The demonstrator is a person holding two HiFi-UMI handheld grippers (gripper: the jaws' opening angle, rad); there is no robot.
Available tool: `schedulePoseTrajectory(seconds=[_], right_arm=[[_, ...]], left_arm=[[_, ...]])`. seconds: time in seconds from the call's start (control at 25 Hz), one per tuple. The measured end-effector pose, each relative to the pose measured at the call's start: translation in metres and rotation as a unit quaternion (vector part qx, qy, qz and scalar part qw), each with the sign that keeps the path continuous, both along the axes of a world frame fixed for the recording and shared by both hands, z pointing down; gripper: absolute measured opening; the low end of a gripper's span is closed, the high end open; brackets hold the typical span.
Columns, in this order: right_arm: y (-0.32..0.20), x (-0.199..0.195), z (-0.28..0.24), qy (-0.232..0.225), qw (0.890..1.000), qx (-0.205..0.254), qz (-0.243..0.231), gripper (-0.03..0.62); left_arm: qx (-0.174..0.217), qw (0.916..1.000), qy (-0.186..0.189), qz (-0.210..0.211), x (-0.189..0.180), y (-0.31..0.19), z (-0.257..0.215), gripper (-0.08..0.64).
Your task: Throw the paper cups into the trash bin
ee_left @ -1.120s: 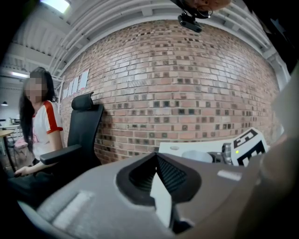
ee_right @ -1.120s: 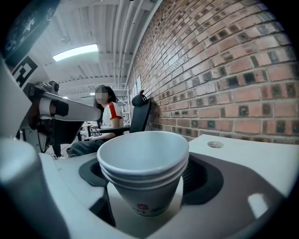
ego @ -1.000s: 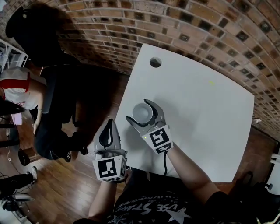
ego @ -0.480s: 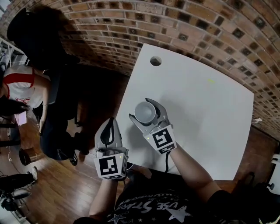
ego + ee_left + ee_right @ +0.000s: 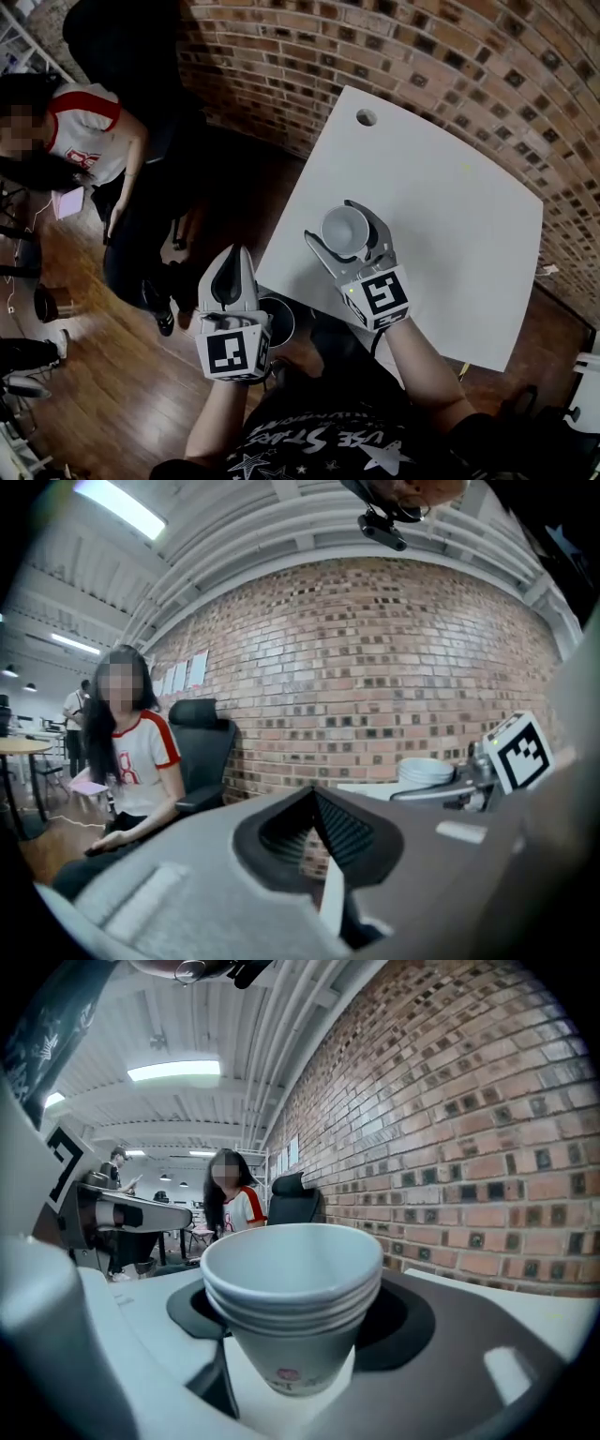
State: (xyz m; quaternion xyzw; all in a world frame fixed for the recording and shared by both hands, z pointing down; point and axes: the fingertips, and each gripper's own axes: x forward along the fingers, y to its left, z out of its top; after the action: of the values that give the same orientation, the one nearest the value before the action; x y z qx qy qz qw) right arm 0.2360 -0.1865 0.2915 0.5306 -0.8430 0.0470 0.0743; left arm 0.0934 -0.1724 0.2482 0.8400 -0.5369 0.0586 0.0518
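A stack of white paper cups point(image 5: 343, 228) sits upright between the jaws of my right gripper point(image 5: 337, 223), held just above the white table point(image 5: 450, 234) near its left edge. The jaws have just been closing and now press on the stack's sides. In the right gripper view the cups point(image 5: 292, 1288) fill the middle, rims nested. My left gripper point(image 5: 232, 258) hangs over the floor left of the table, shut with nothing in it. Below the table's near corner shows a round dark opening with a pale rim point(image 5: 274, 321), perhaps the bin; I cannot tell for sure.
A brick wall point(image 5: 422, 56) runs behind the table. A person in a white and red shirt point(image 5: 89, 141) sits at the left by a black office chair point(image 5: 202, 742). The table has a round hole point(image 5: 366, 117) at its far corner. Wooden floor point(image 5: 103, 394) lies to the left.
The right gripper's jaws closed on the cup stack and lifted it toward the table's left edge. The left gripper rose and shifted alongside. The view swung left.
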Motion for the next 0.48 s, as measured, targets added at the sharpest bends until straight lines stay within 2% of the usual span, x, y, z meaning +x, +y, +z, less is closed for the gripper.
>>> schedulePoseTrajectory(seconds=[0.24, 0.48], right_arm=[[0.062, -0.054, -0.061, -0.025, 0.999, 0.04, -0.019, 0.353], [0.14, -0.138, -0.097, 0.01, 0.996, 0.07, -0.057, 0.353]], left_arm=[[0.031, 0.9992, -0.014, -0.023, -0.083, 0.066, -0.03, 0.005], [0.048, 0.9973, -0.024, -0.05, -0.175, 0.137, -0.039, 0.005]])
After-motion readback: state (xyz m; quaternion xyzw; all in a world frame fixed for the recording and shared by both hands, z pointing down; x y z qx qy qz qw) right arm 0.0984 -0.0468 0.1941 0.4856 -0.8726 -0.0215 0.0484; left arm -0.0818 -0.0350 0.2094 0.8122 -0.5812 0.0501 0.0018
